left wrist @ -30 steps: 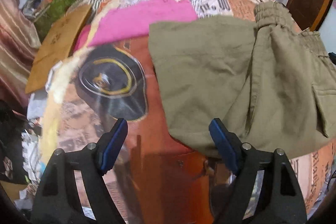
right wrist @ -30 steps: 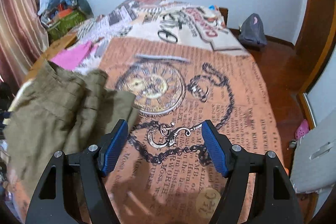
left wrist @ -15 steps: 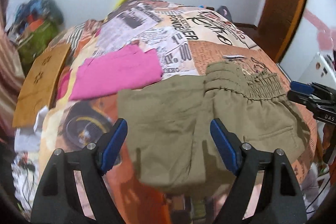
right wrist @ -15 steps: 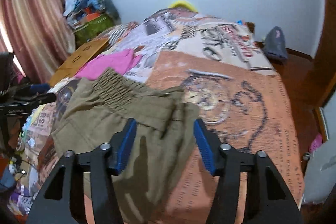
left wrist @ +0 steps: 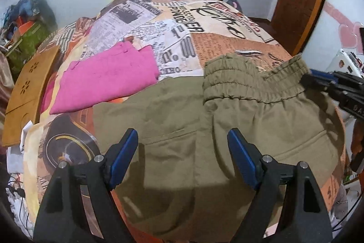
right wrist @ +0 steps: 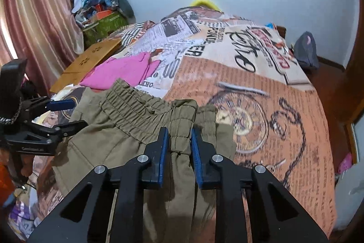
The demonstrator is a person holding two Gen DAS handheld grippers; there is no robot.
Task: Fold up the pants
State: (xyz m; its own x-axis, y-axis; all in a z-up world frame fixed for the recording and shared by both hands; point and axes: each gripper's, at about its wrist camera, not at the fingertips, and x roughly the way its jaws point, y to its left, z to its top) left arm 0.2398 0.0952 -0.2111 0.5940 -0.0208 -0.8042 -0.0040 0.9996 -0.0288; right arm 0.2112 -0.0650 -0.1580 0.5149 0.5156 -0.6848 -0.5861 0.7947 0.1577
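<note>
- The right gripper (right wrist: pixel 179 138), black frame with blue pads, is clamped down on a bunched bit of the elastic waistband of the olive-green cotton pants (right wrist: pixel 127 140). Jaws are nearly together with just that ridge of fabric pinched between them.
- From the left wrist view you can see that same right gripper (left wrist: pixel 318 83) at the far right end of the waistband, touching the gathered edge.
- The left gripper (left wrist: pixel 183 145) is spread wide, blue pads well apart, nothing between them. It hangs over the middle of the pants (left wrist: pixel 204 129); can't tell if the tips actually touch the cloth.
- In the right wrist view the left gripper (right wrist: pixel 66 113) sits off at the left edge of the pants, jaws apart.
- The pants lie spread on the bed's newspaper-and-pocket-watch print bedsheet (right wrist: pixel 261 88), waistband toward the far side, a pocket seam showing on top.
- A folded bright pink cloth (left wrist: pixel 107 79) lies just beside the pants, up and to the left, its near corner about touching them.
- A flat brown cardboard piece (left wrist: pixel 25 92) rests at the bed's left edge.
</note>
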